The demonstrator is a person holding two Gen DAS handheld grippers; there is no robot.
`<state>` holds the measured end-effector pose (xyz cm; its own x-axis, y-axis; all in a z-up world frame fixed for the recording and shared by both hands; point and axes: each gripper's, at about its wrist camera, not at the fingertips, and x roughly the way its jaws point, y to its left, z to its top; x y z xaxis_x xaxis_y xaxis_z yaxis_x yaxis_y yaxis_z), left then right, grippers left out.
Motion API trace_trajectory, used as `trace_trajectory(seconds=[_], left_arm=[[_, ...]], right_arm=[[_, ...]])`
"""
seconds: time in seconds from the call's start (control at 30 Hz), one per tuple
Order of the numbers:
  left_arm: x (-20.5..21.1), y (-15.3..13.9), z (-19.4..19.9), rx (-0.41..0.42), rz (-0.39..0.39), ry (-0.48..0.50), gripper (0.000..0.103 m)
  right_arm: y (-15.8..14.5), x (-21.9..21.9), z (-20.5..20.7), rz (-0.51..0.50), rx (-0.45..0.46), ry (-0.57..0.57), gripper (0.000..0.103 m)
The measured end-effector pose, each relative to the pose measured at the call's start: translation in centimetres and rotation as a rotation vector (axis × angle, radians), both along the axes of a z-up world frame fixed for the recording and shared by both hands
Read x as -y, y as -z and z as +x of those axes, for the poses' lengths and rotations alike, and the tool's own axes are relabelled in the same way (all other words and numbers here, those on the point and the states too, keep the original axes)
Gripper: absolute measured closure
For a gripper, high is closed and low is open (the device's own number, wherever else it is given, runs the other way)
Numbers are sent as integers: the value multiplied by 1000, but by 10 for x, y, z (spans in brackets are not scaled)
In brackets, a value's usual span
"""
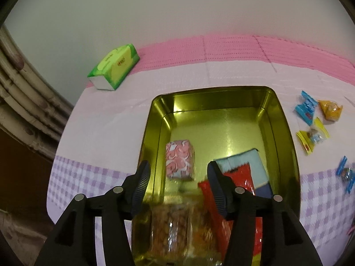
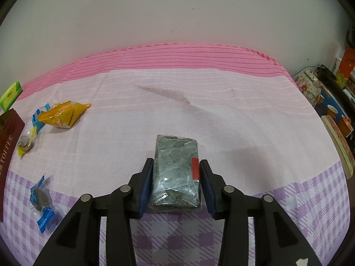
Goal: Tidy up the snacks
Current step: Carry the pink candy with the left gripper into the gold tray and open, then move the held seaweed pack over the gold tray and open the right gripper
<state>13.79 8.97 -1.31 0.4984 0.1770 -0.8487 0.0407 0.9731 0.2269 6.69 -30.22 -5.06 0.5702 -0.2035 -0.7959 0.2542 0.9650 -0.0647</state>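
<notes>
On the near checked edge of the cloth: right gripper (image 2: 176, 182) clamping grey wrapped block (image 2: 176, 173), best lifted level toward gold tin (image 1: 286, 133); left gripper (image 1: 177, 177) half-open, empty.

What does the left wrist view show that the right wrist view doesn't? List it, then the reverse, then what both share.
Left wrist only: the gold tin's inside, holding a pink packet, a red packet and a clear bag of nuts under the open left gripper.
Right wrist only: a grey wrapped block between the right gripper's pads.
Both: the green tissue box, orange packet and blue-wrapped sweets.
</notes>
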Motion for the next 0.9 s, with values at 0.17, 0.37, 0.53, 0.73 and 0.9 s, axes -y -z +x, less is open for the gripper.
trace_trajectory(seconds=[0.17, 0.37, 0.53, 0.73, 0.9], left_arm=[[-12, -7, -28, 38, -6, -21, 46], [-34, -13, -52, 71, -18, -96, 44], [-47, -12, -65, 82, -26, -128, 42], [-55, -4, -72, 77, -13, -140, 41], [-66, -2, -74, 75, -46, -162, 40]], right_arm=[[0, 3, 1, 9, 1, 5, 64], [0, 4, 1, 6, -4, 16, 64], [0, 2, 3, 9, -17, 19, 67], [-1, 0, 6, 6, -37, 30, 70], [-2, 1, 9, -2, -61, 41, 70]])
